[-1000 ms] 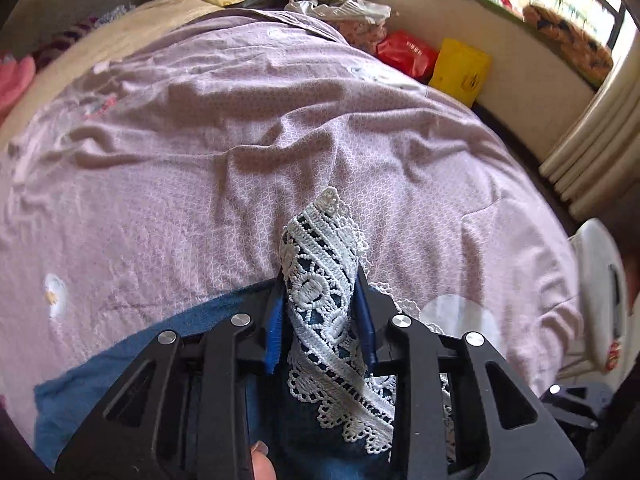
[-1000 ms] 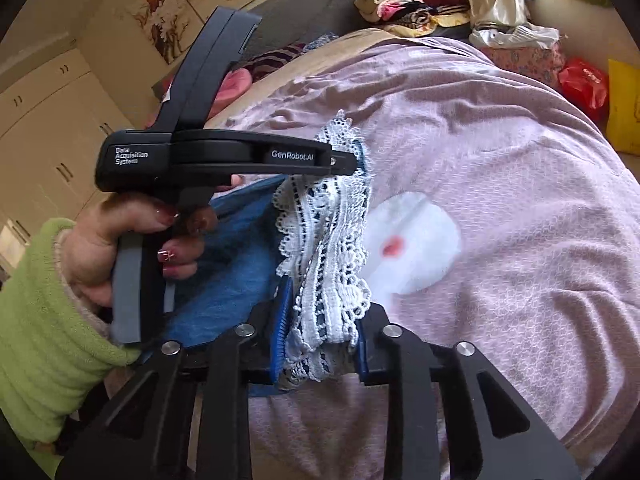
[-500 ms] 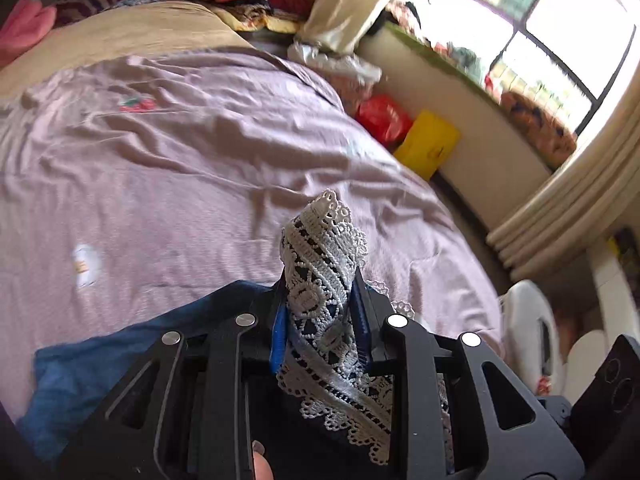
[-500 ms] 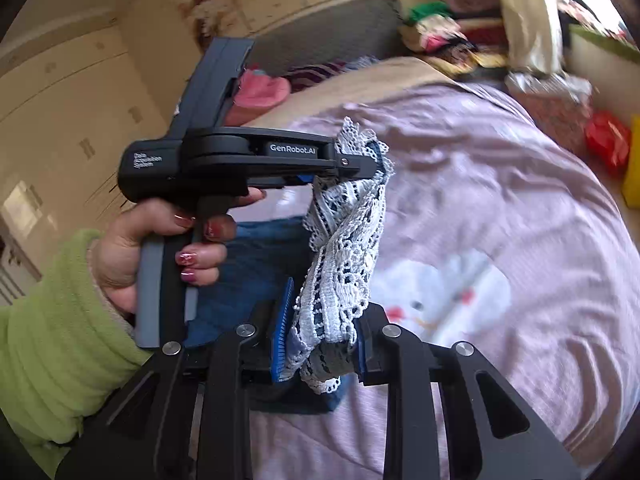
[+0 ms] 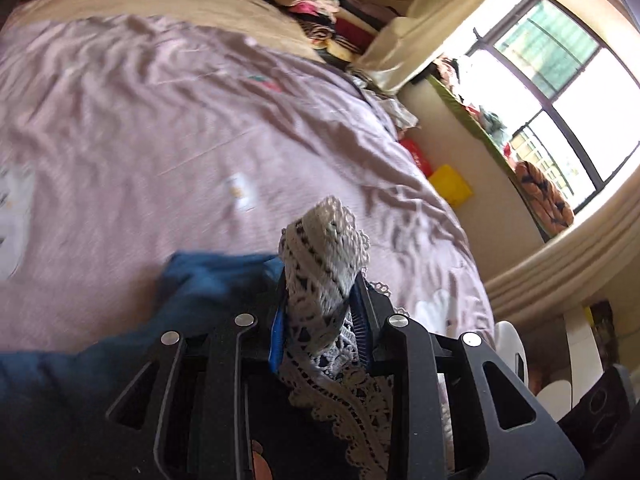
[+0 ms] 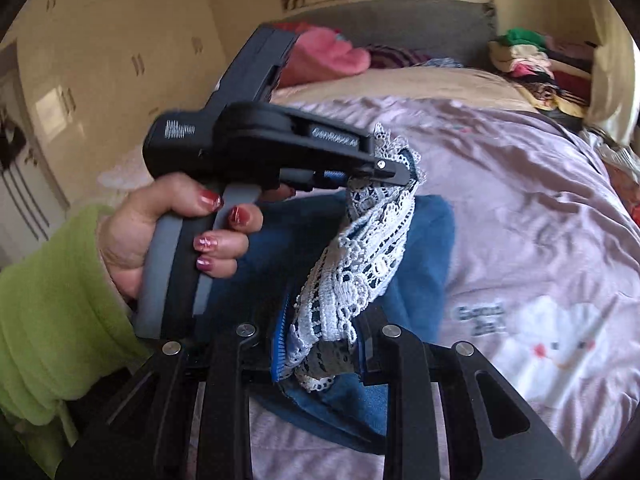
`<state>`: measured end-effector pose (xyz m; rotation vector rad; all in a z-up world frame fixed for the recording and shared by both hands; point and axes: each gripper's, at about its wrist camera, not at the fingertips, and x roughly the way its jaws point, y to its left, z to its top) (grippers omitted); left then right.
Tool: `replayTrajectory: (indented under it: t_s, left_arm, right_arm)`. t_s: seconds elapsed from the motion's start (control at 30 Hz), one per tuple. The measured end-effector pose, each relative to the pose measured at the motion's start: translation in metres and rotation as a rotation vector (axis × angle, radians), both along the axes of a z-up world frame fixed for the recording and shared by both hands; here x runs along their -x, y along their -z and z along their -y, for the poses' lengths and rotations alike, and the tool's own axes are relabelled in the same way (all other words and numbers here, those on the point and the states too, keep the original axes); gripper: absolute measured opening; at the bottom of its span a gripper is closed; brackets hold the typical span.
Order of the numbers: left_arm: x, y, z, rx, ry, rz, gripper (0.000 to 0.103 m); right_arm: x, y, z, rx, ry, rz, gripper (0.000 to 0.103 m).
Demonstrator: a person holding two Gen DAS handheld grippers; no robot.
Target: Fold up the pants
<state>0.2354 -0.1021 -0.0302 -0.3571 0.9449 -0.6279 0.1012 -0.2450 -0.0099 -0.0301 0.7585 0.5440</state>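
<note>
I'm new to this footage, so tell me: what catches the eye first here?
The white lace trim of the blue pants, pinched at both ends by the left gripper and the right gripper, above the mauve bedspread. Then the red-nailed left hand.

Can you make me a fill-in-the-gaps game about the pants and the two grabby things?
1. The lace trim on the pants is colored ____.
2. The sleeve on the arm holding the left gripper is colored ____.
3. The jaws of the right gripper are shut on the ____ trim.
4. The pants hang above a ____ with a purple sheet.

Missing words: white, green, lace, bed
</note>
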Motion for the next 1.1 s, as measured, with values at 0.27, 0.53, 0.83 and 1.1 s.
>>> replayTrajectory:
  t_s: [0.27,0.53,0.83,1.1]
  left_arm:
    - [0.012,0.006,-0.055,0.130,-0.079,-0.050,0.069]
    - [0.019,0.014,-0.070,0.163,-0.099,-0.108,0.077]
    - [0.004,0.020,-0.050,-0.010,-0.129,-0.102,0.016]
    - [0.007,0.018,-0.066,-0.084,-0.180,-0.066,0.014]
  right_arm:
    - [0.004,0.025,-0.038,0.038,-0.110,-0.020,0.027]
    - [0.018,0.032,-0.050,0.029,-0.203,-0.026,0.054]
    - [0.025,0.011,0.034,-0.045,-0.049,-0.007,0.057]
    - [0.024,0.042,0.032,-0.055,-0.055,-0.110,0.043]
